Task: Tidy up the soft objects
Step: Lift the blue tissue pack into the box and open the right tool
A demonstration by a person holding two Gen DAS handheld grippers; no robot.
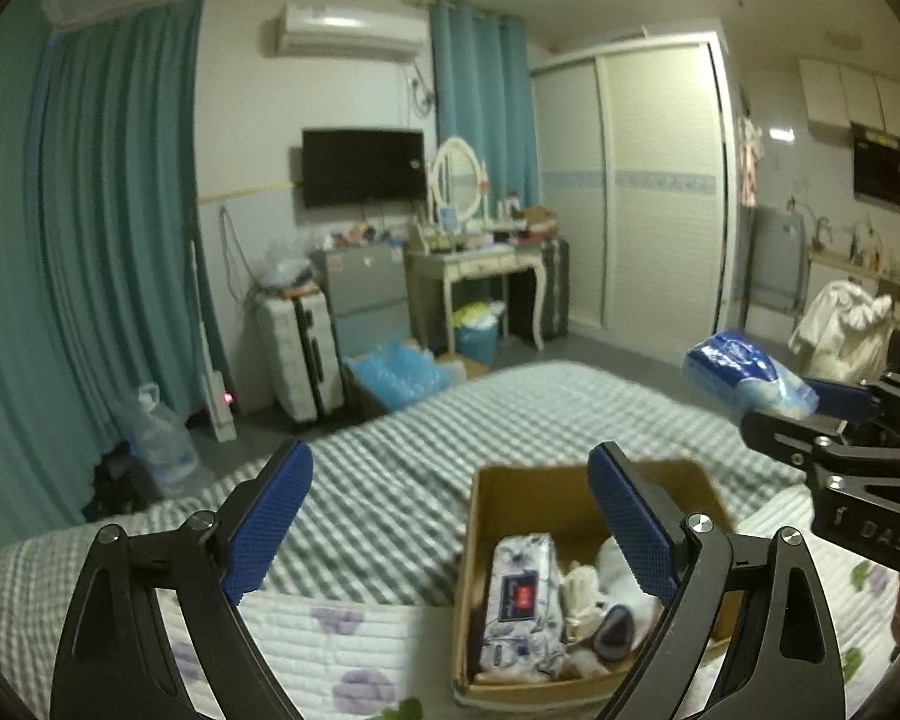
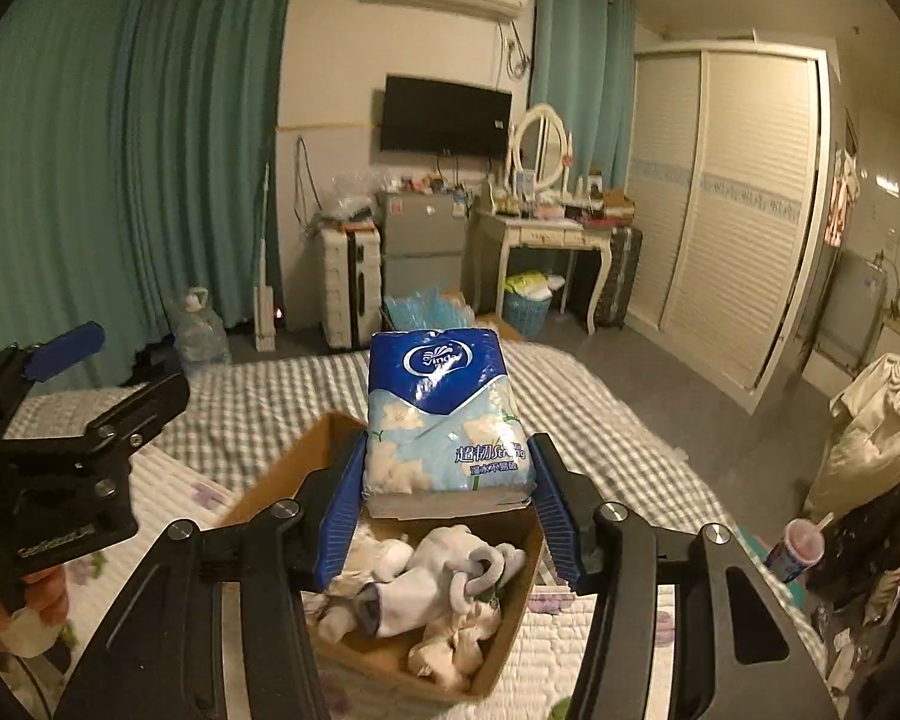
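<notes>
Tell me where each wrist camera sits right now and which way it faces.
Left wrist: on the left gripper, open above the bed, facing the far TV wall; its own fingers frame the cardboard box, and the right gripper enters at right.
Right wrist: on the right gripper, above the box, facing the same wall; its fingers clamp the blue tissue pack, the left gripper and some of a hand at left.
Shared: box, bed, tissue pack, TV, each other's gripper.
</notes>
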